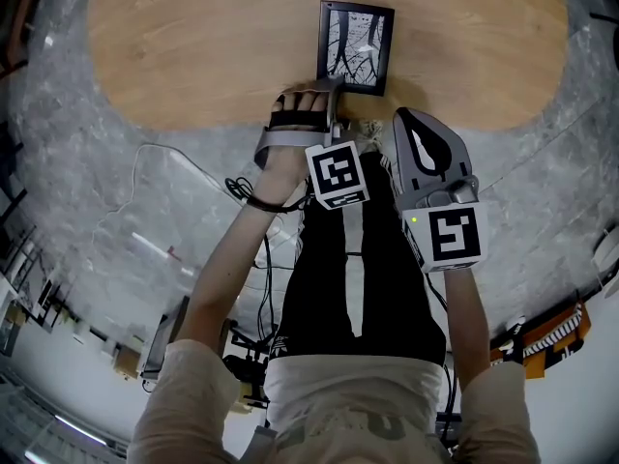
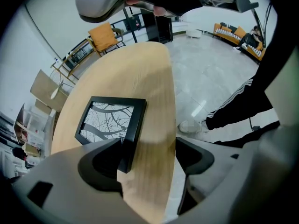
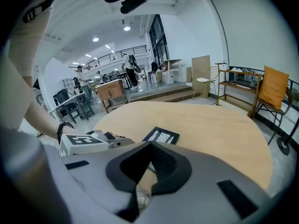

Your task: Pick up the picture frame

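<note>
In the head view the left hand (image 1: 290, 124) reaches forward with its wrist bent steeply down, the left gripper (image 1: 327, 87) at the near left corner of the picture frame (image 1: 355, 48), which lies flat on the wooden counter (image 1: 193, 46) close to its near edge. The right gripper (image 1: 404, 116) hangs beside it, just off the frame's near right corner. In the left gripper view the jaws stand wide apart, pressing on nothing; one corner of the frame lies just inside the left jaw, with bare counter filling the rest of the gap. In the right gripper view the jaws are together with nothing between them, and the frame lies just ahead of their tips.
</note>
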`<state>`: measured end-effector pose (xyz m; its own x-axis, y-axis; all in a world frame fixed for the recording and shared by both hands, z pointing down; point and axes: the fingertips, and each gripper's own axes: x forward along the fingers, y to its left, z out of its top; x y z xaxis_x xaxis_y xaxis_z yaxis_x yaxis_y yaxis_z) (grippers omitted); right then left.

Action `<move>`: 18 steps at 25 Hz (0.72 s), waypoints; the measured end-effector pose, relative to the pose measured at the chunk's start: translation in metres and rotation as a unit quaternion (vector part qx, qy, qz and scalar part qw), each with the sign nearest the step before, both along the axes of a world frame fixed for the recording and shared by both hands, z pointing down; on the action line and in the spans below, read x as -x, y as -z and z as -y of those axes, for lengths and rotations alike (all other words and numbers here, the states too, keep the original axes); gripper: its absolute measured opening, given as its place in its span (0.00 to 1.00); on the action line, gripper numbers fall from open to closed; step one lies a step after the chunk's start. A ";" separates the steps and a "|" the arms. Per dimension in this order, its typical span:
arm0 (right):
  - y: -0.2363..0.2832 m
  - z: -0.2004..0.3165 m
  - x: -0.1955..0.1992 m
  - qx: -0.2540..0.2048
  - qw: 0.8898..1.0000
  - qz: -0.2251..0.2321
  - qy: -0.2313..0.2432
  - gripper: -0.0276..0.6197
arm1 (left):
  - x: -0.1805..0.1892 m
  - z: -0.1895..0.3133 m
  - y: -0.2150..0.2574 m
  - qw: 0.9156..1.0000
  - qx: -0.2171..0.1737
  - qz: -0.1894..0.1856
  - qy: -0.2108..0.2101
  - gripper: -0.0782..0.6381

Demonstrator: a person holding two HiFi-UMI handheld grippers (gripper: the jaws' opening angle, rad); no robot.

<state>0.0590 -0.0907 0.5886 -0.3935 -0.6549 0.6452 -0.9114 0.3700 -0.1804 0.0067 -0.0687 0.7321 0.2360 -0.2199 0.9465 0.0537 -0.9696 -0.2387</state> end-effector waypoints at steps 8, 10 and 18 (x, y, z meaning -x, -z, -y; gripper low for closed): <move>0.008 0.011 -0.003 0.000 1.000 0.006 0.012 0.05 | -0.008 -0.003 0.012 1.000 -0.023 -0.013 -0.007 0.58; 0.009 0.011 -0.004 -0.003 1.000 0.007 0.012 0.05 | -0.009 -0.010 0.015 0.999 -0.035 -0.028 0.005 0.43; -0.005 -0.044 0.021 -0.007 1.000 0.009 0.008 0.05 | 0.024 -0.075 0.004 0.997 -0.067 -0.027 0.006 0.27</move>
<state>0.0382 -0.0471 0.5934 -0.4143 -0.6582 0.6286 -0.9025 0.3864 -0.1902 -0.0175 0.0066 0.7279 0.2820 -0.3461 0.8948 0.0262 -0.9296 -0.3678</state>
